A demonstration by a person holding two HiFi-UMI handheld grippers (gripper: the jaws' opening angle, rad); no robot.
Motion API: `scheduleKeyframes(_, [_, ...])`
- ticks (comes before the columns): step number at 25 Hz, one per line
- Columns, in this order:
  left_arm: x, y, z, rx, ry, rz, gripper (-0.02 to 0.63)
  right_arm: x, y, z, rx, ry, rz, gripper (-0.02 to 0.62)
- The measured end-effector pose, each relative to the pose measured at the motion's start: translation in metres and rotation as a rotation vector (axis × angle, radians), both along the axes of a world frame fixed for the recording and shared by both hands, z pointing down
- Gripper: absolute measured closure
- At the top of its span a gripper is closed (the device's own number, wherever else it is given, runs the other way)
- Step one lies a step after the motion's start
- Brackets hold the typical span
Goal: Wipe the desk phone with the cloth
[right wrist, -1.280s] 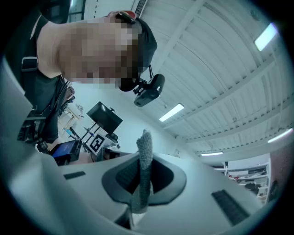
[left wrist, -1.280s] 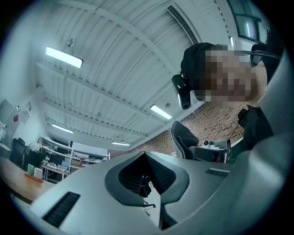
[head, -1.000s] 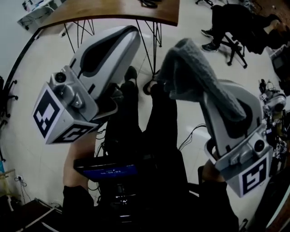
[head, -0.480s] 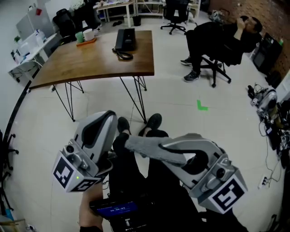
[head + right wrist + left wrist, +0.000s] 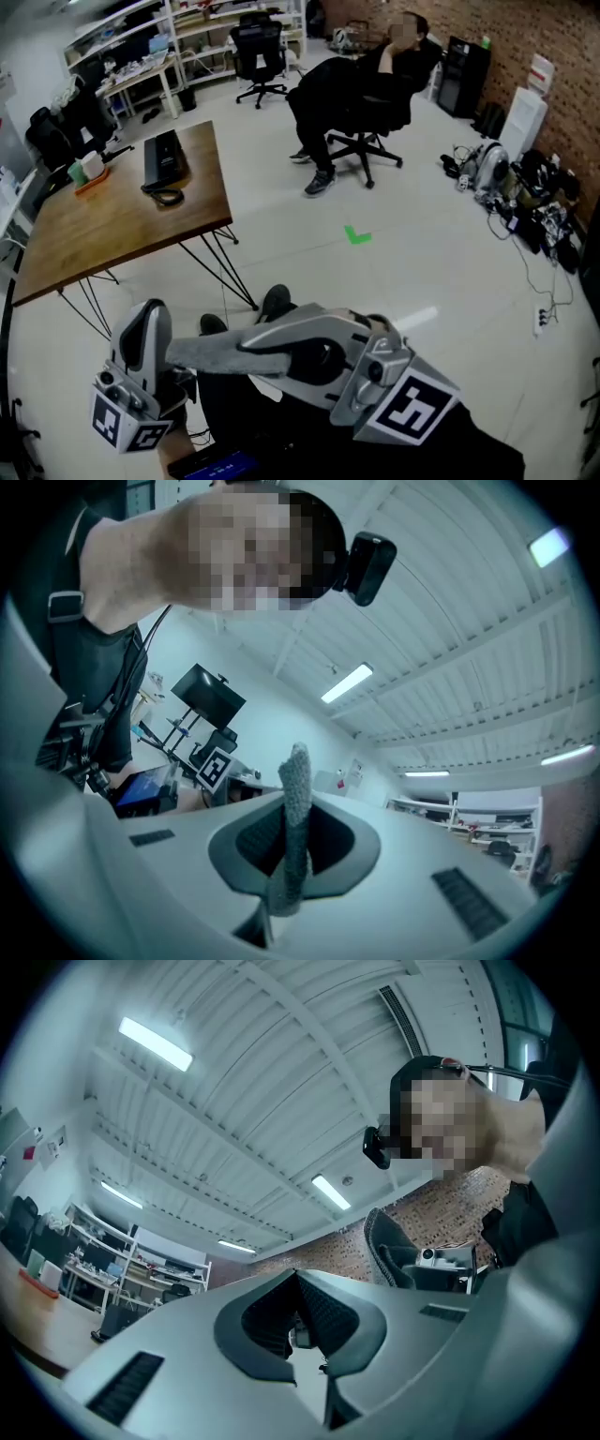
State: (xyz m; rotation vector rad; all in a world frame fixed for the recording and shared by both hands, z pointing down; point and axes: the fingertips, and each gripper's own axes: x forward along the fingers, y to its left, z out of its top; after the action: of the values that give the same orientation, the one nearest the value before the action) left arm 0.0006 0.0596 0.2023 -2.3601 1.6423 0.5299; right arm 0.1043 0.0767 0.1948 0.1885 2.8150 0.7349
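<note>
From the head view, the desk phone lies on the wooden table at the upper left, well apart from both tools, with its coiled cord curled just beside its near end. Low in this view, the right gripper carries a grey cloth that sticks out sideways past its tips toward the left gripper. A person sits in an office chair farther back, and a green tape mark is on the floor.

In the left gripper view, the left gripper points up at the ceiling. Its jaws are pressed together at the tips with nothing between them.

In the right gripper view, the right gripper also tilts upward, its jaws pinching the cloth, which stands up from them as a narrow knitted strip.

The cloth looks soft, light and limp, so it will likely fold and drag rather than push. A grip nearer its free end, with a short wad left beyond the tips, should give a firmer wiping pad. The phone looks like rigid, fairly light plastic that may slide under pressure, and its handset could shift, so the empty gripper would best steady it at the side of its body.
</note>
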Motion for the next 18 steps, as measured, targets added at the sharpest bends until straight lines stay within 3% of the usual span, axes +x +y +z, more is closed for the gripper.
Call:
scheduleKeyframes(11, [-0.051, -0.054, -0.019, 0.038, -0.059, 0.039, 0.614, -0.055, -0.05, -0.012, 0.047, -0.027, 0.047, 0.571])
scheduleKeyframes(18, [-0.103, -0.081, -0.034, 0.062, -0.089, 0.036, 0.614, -0.107, -0.077, -0.018, 0.091, -0.046, 0.061, 0.571])
